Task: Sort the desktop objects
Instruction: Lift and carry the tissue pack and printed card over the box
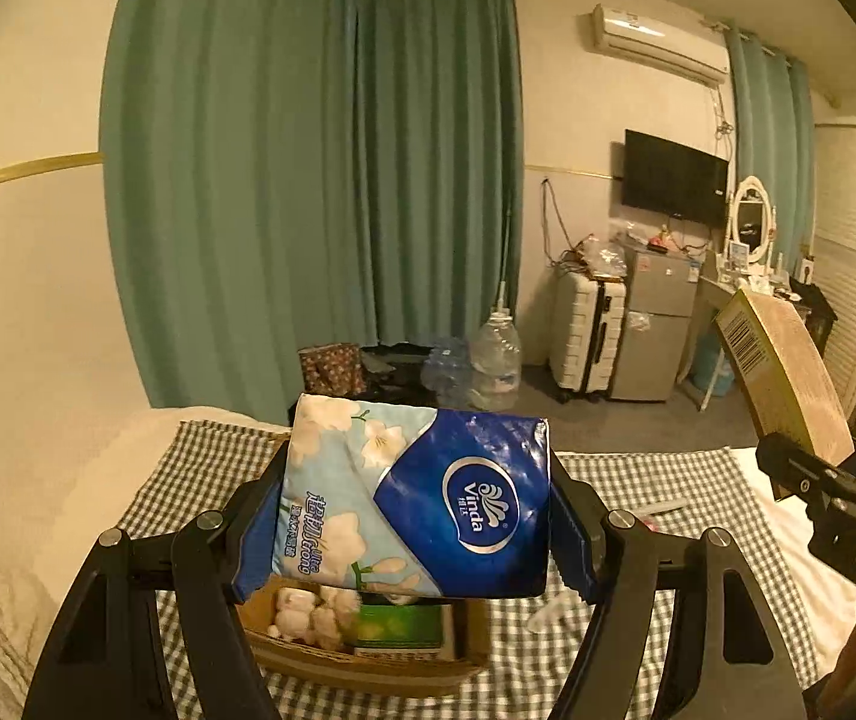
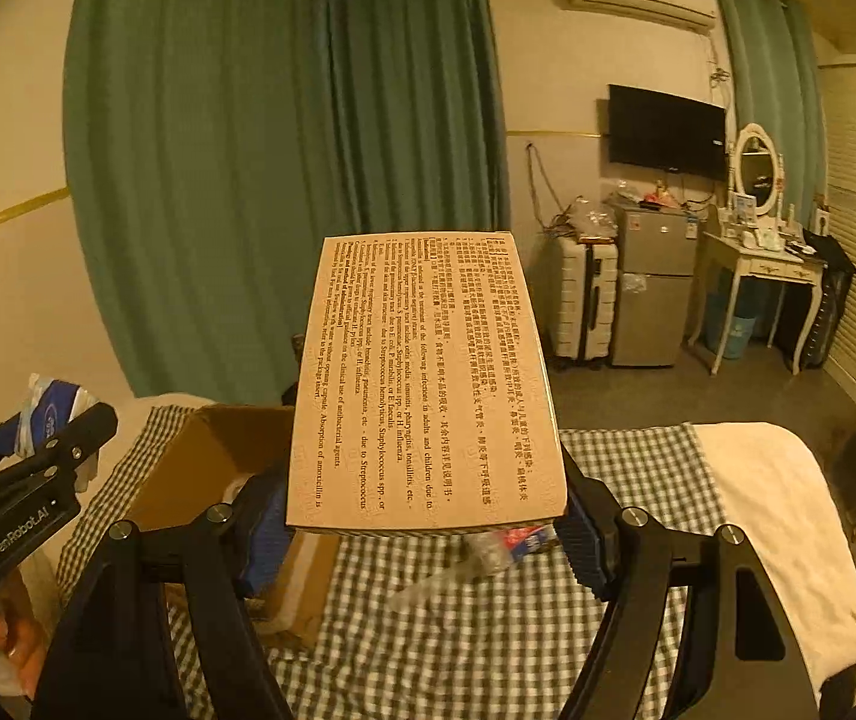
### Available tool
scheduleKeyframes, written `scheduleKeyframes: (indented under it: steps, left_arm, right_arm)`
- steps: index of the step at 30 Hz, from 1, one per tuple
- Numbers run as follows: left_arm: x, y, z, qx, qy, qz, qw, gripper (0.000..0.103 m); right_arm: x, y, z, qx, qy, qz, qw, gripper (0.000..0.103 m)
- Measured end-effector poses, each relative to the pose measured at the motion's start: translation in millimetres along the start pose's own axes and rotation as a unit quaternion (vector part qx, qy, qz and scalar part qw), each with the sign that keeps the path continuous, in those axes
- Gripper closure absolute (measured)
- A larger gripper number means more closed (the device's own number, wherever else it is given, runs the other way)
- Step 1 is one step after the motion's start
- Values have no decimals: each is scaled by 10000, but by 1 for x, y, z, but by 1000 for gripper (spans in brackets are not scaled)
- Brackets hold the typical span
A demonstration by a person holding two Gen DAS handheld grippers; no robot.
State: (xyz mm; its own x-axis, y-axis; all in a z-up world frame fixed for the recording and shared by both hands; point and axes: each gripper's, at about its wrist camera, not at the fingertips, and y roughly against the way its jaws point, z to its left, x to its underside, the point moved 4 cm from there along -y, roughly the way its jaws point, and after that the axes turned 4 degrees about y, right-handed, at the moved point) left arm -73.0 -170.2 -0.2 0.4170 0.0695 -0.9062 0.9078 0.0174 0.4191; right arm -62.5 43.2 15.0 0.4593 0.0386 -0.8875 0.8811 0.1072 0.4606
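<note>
Fingers (image 1: 572, 531) on my left gripper (image 1: 410, 534) are clamped on either side of a blue tissue pack (image 1: 413, 495), held in the air above the open cardboard box (image 1: 362, 669) on the checked cloth (image 1: 656, 594). My right gripper (image 2: 428, 531) pinches a flat medicine carton (image 2: 428, 384) by its near edge, to the right of the box. To do this well I'd lower the pack squarely over the free space before letting go; something green and something pale, possibly a soft toy, already sit inside.
</note>
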Motion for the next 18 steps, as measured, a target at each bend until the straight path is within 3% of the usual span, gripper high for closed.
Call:
scheduleKeyframes:
  steps: [11,18]
  left_arm:
    - [7,-26,42,-369,186,142,9990,28]
    - [31,-69,67,-461,374,603,9964,28]
  right_arm:
    - [9,-55,56,-443,269,306,9982,29]
    - [21,-91,86,-701,481,522,9950,29]
